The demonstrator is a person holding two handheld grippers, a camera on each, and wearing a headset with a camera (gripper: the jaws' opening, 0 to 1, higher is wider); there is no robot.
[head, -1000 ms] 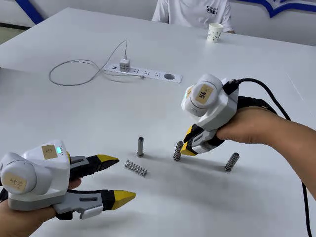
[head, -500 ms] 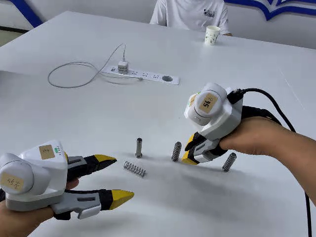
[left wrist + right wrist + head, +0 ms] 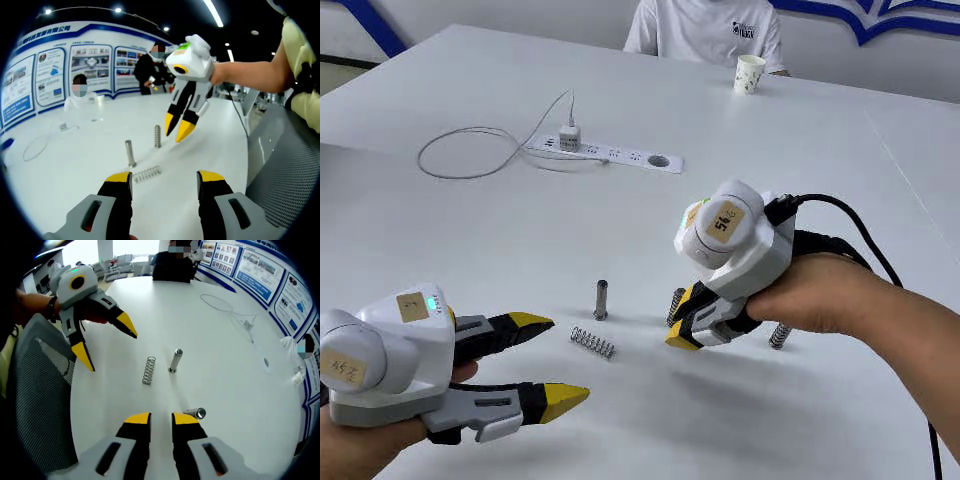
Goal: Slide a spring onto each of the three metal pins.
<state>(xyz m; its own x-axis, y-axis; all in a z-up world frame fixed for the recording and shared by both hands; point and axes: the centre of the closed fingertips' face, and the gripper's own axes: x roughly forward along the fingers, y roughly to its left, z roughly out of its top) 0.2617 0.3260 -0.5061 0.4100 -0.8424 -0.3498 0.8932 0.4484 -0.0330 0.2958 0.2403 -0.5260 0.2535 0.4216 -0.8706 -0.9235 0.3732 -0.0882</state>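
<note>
A bare metal pin [image 3: 601, 299] stands upright mid-table, and a loose spring [image 3: 593, 342] lies flat just in front of it. To its right stands a pin wearing a spring [image 3: 676, 300], half hidden by my right gripper [image 3: 682, 334], whose jaws are open by a narrow gap and hold nothing. Another sprung pin [image 3: 780, 334] peeks out behind the hand. My left gripper [image 3: 555, 358] hovers wide open at the lower left, empty. Ahead of its jaws the left gripper view shows the loose spring [image 3: 147, 173] and bare pin [image 3: 130, 153]. The right gripper view shows a sprung pin [image 3: 195, 413] by the right jaw.
A white power strip [image 3: 610, 150] with a looped cable [image 3: 460, 150] lies farther back. A paper cup [image 3: 750, 73] stands at the far edge in front of a seated person [image 3: 705, 25]. A black cable [image 3: 860, 225] trails from my right gripper.
My right gripper has come off the middle sprung pin and shifted left and nearer, now covering part of that pin and of the right one. The left gripper has barely moved.
</note>
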